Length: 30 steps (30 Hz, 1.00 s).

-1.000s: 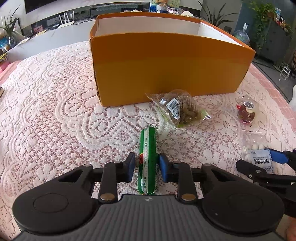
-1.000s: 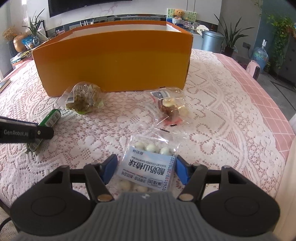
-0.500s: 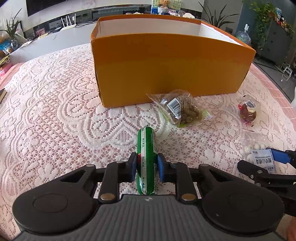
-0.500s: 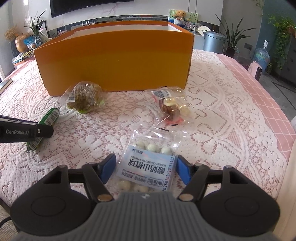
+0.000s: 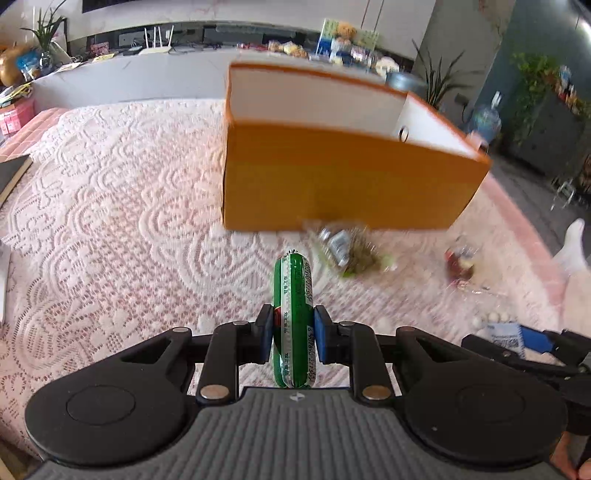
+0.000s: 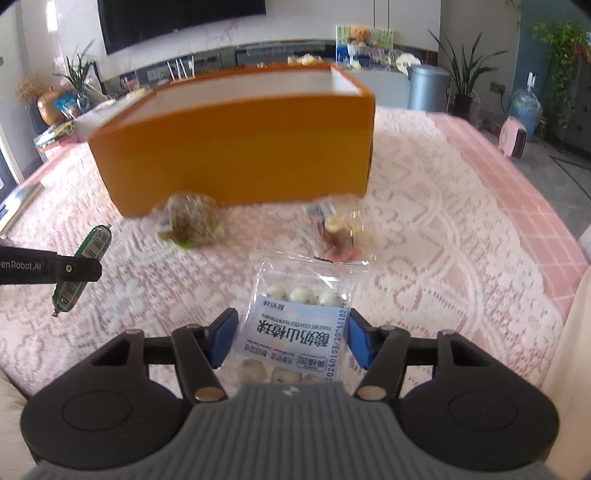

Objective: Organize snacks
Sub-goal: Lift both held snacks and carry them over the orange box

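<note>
Both grippers carry a snack each, so we judge the step in hand to be the lift and carry toward the box. Our left gripper (image 5: 291,339) has its blue pads pressed against the sides of a green foil-wrapped sausage stick (image 5: 293,317), which stands clear of the cloth and points ahead toward the box. Our right gripper (image 6: 291,341) is closing its blue pads on a clear plastic pouch of white yoghurt-coated balls with a pale blue label (image 6: 295,325); the far pad touches the pouch edge, the near one sits just beside it (whether the pinch is firm we cannot tell).

Next we need to bring both over the rim of the large open orange cardboard box with white inner walls (image 5: 332,184) and release inside; the limp pouch may slip if the grip is loose.

Beneath it all lies a pink-and-white lace tablecloth (image 5: 110,221) over the table. Just in front of the box rest a clear bag of brownish-green snacks (image 6: 192,221) and a small clear pack with a dark red sweet (image 6: 341,236), well apart from each other. Behind stand a long counter, a dark wall screen (image 6: 181,22), potted plants and a grey bin (image 6: 430,86).
</note>
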Each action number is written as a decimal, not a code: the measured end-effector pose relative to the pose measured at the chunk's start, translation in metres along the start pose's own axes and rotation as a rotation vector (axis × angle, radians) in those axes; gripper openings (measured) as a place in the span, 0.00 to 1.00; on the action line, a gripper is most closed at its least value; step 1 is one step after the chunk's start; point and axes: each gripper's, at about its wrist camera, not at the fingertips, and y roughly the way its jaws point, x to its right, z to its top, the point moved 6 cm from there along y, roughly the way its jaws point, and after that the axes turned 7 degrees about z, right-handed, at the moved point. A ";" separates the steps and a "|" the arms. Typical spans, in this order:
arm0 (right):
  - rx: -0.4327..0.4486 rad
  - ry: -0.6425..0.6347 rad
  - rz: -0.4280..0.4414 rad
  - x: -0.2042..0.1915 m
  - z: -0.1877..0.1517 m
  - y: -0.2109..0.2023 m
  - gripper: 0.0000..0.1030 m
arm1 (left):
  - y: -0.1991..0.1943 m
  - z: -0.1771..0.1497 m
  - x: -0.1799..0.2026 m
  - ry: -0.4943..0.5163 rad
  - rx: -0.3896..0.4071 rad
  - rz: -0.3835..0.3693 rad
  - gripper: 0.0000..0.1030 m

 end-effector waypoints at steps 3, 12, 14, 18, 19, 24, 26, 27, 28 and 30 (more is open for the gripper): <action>0.041 -0.009 0.010 -0.003 0.011 -0.015 0.59 | -0.015 0.011 0.001 -0.022 0.031 -0.014 0.24; 0.142 -0.036 0.039 -0.008 0.058 -0.050 0.58 | -0.041 0.044 0.005 -0.048 0.095 -0.042 0.24; 0.153 -0.044 0.048 -0.008 0.071 -0.054 0.58 | -0.043 0.052 0.009 -0.046 0.105 -0.049 0.24; 0.179 -0.062 0.064 -0.009 0.097 -0.057 0.58 | -0.043 0.072 0.018 -0.032 0.120 -0.060 0.24; 0.184 -0.068 0.066 -0.010 0.104 -0.057 0.58 | -0.044 0.077 0.021 -0.026 0.126 -0.058 0.24; 0.198 -0.102 0.070 -0.009 0.135 -0.052 0.58 | -0.040 0.097 0.032 -0.007 0.136 -0.068 0.24; 0.192 -0.111 0.072 -0.008 0.147 -0.047 0.58 | -0.037 0.104 0.037 0.003 0.143 -0.065 0.24; 0.190 -0.113 0.072 -0.006 0.152 -0.044 0.58 | -0.035 0.107 0.039 0.011 0.148 -0.061 0.24; 0.187 -0.116 0.071 -0.004 0.158 -0.040 0.58 | -0.034 0.108 0.041 0.016 0.149 -0.057 0.24; 0.183 -0.125 0.068 -0.001 0.168 -0.033 0.58 | -0.028 0.112 0.043 0.022 0.143 -0.054 0.24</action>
